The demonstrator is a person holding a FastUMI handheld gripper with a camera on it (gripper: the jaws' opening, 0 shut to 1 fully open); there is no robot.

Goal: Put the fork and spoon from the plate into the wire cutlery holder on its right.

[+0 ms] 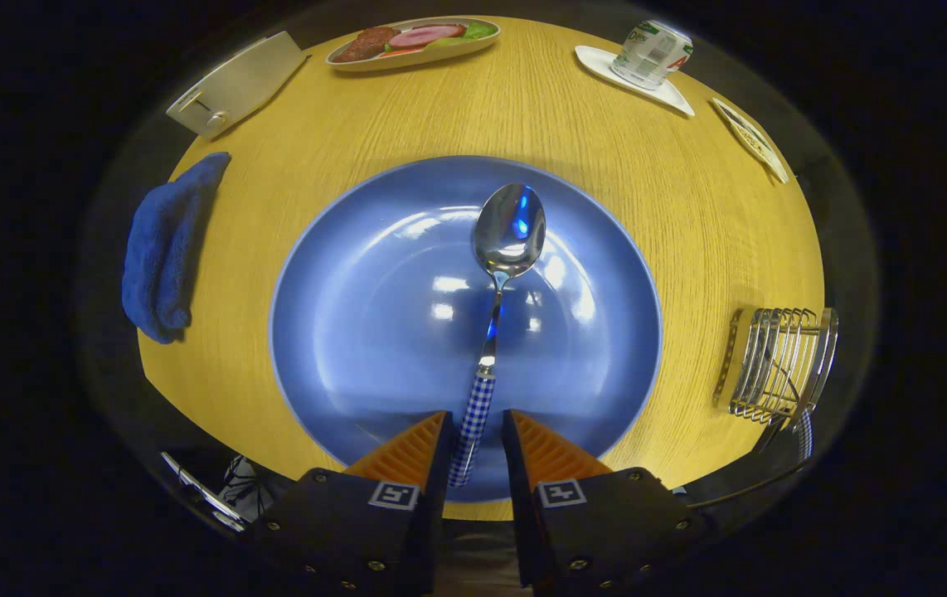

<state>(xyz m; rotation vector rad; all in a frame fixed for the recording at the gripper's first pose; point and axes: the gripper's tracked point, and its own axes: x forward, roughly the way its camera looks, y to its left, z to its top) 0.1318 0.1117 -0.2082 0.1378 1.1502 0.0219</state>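
Spoon [497, 332] lay on the blue plate [341, 348], bowl pointing to 12 o'clock and checked handle running back between the jaws, so it was lined up for a grab. Gripper [474, 444] jaws stood a little apart, flanking the handle; couldn't tell if either touched. Holder [780, 361] sat on the tabletop [689, 207] at 3 o'clock, a fork-like handle already leaning in it.

The scene is brightly lit from above. White glare patches are seen on the plate [374, 332] and spoon [508, 232]. Straight edges are bent by fisheye distortion toward the frame's borders.
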